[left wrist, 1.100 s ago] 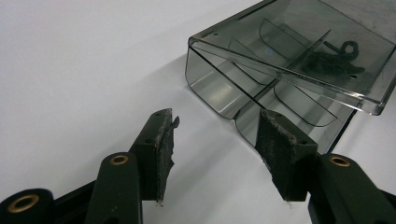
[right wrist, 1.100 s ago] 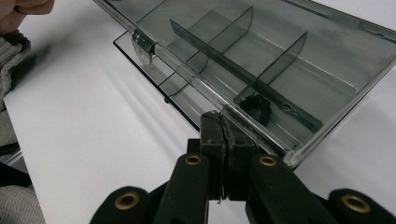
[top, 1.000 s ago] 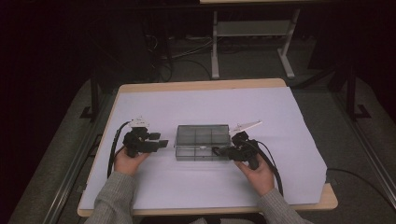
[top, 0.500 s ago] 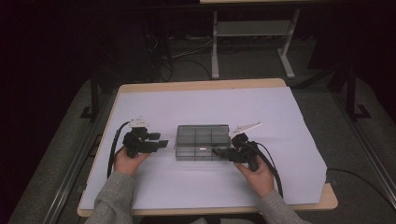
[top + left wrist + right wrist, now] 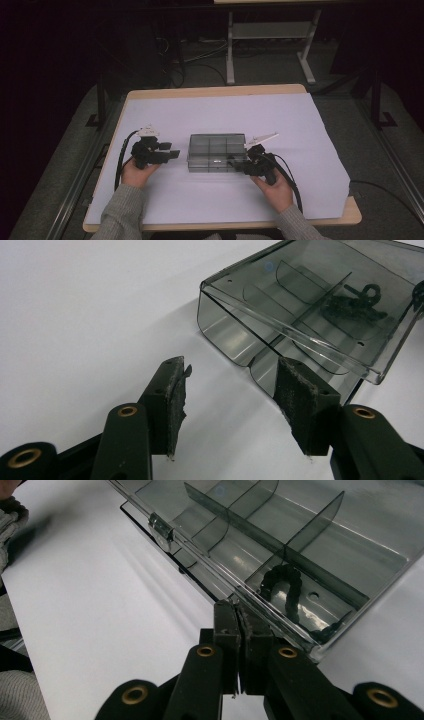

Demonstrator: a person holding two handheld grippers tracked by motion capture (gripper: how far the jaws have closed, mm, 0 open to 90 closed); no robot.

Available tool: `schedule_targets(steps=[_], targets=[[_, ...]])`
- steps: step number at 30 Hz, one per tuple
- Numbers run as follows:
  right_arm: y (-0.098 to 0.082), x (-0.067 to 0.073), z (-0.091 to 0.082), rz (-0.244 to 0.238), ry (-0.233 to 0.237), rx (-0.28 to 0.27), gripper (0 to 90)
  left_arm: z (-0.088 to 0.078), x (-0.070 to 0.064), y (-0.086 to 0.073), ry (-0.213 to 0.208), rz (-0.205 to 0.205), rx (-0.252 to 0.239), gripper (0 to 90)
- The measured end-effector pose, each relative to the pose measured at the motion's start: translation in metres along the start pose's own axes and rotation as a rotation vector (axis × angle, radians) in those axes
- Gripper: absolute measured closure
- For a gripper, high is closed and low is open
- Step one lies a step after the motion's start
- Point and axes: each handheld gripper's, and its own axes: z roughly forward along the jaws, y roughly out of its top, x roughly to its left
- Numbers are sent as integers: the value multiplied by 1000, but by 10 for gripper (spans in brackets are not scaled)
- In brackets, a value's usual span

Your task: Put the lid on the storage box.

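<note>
**Pinching the box lid on one side, other gripper just hanging out**

Sitting in the middle of the white sheet (image 5: 300,125) on the table (image 5: 210,91) is a smoky see-through compartment box (image 5: 216,152), with dividers splitting it into little cells. From the high view it lies flat, long side toward the person, roughly halfway between the two hands.

Right gripper (image 5: 241,163) is clamped tight. In the right gripper view the two black jaws are pressed together with basically no gap, right at the near corner of the box, and the thin clear lid edge (image 5: 200,565) runs straight into where they meet. Looks like they're pinching that lid rim, though it's so thin I can't say for sure how much of it is actually between the pads. There's a small latch (image 5: 161,528) farther along the same edge, and a black chain-like thing (image 5: 286,587) lying in the corner cell just past the jaws.

Left gripper (image 5: 172,154) is loose, jaws spread apart with nothing between them. In the left gripper view the box end is just ahead of the right-hand pad, close but not gripped, and the lid (image 5: 320,300) sits slightly lifted over the tray. The worn pads (image 5: 300,395) are frayed at the edges.

Both hands rest on the sheet, sleeves coming in from the bottom.
</note>
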Motion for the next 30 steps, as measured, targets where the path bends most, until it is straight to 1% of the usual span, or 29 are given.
schedule_targets(steps=[7,9,22,24,30], targets=[[-2,0,0,11,7,4,875,0,0,0,-2,-1,-1,461],[-2,0,1,2,6,2,874,0,0,0,-1,-1,-2,461],[-4,1,1,13,16,4,873,0,0,0,1,-3,-4,460],[-5,0,2,3,15,4,873,0,0,0,1,-1,-2,460],[-6,0,3,6,18,6,874,-1,-1,1,3,1,-7,460]])
